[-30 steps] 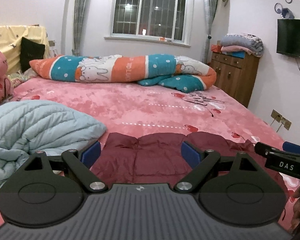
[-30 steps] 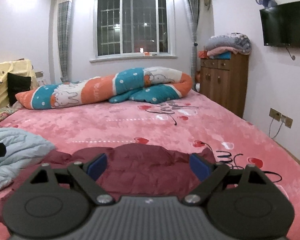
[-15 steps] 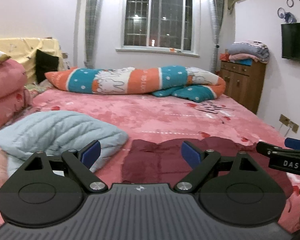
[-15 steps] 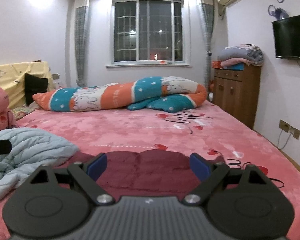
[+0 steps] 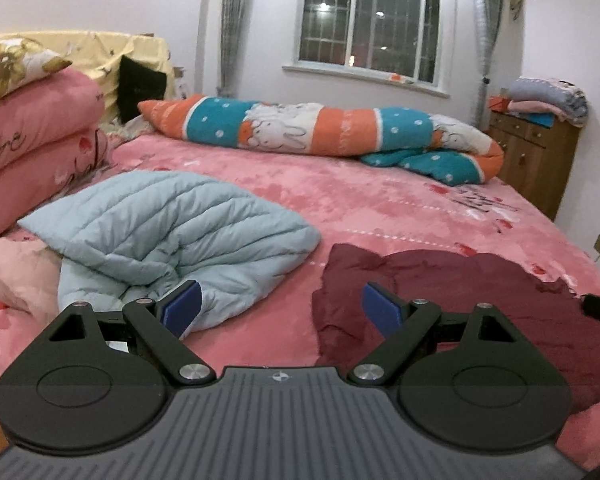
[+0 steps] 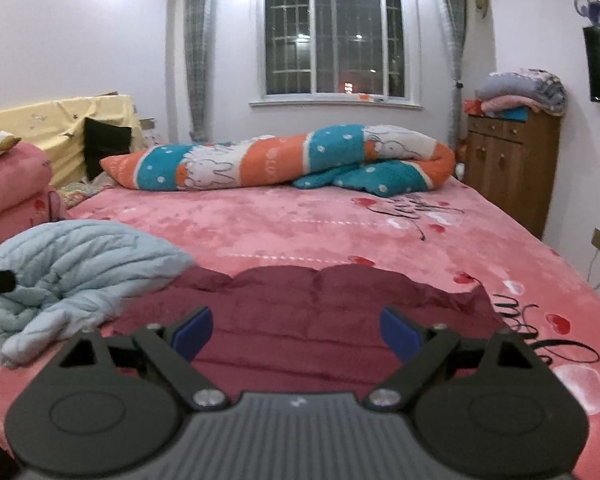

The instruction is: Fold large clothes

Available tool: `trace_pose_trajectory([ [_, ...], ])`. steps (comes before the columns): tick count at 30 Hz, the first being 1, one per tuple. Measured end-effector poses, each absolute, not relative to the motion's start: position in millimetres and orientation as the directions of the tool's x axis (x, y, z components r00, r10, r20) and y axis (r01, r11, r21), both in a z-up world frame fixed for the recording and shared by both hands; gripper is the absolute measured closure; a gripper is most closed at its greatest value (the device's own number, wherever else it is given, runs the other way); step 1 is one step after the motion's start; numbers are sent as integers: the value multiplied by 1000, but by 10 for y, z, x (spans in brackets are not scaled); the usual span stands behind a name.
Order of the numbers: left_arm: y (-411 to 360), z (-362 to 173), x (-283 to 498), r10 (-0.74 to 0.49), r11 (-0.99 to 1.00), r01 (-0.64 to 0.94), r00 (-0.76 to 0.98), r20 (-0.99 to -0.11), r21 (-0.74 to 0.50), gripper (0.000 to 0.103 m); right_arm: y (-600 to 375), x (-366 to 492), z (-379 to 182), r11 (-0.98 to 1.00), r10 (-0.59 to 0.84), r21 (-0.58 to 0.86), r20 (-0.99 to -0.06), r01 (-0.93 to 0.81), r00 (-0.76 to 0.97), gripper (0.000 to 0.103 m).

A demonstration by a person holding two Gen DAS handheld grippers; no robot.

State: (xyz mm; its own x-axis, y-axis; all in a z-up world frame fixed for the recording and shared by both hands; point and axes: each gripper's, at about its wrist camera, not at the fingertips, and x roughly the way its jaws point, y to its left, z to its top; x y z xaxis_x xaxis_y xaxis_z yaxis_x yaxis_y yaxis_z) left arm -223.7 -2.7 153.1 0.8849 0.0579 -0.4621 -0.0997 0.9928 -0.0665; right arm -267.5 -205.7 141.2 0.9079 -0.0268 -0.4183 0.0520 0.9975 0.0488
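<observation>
Matt black plastic tool (image 6: 296, 334) with blue pads; beneath it, dull quilted maroon jacket (image 6: 320, 316); leftward, puffy pale-blue stitched jacket (image 5: 172, 232); plush pink bedspread (image 6: 280, 224); beyond, wooden cabinet (image 6: 512, 160).

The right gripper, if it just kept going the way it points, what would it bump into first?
Most likely the maroon jacket lying on the bed; the open right gripper aims slightly downward at it.

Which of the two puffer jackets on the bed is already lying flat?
The maroon jacket, spread flat right in front of the right gripper. The light blue jacket to its left is bunched up in a heap.
</observation>
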Motion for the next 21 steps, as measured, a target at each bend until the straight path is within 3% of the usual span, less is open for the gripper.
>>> trace_pose_trajectory([
  [11, -165, 1261, -1711, 42, 994, -89, 851, -524, -65, 0, -2904, -2571, 1202, 952, -194, 116, -484, 283, 853, 11],
  [21, -43, 1164, -1186, -98, 970, -50, 817, -569, -239, 0, -3898, -2619, 988, 793, -251, 353, -553, 496, 795, 11],
])
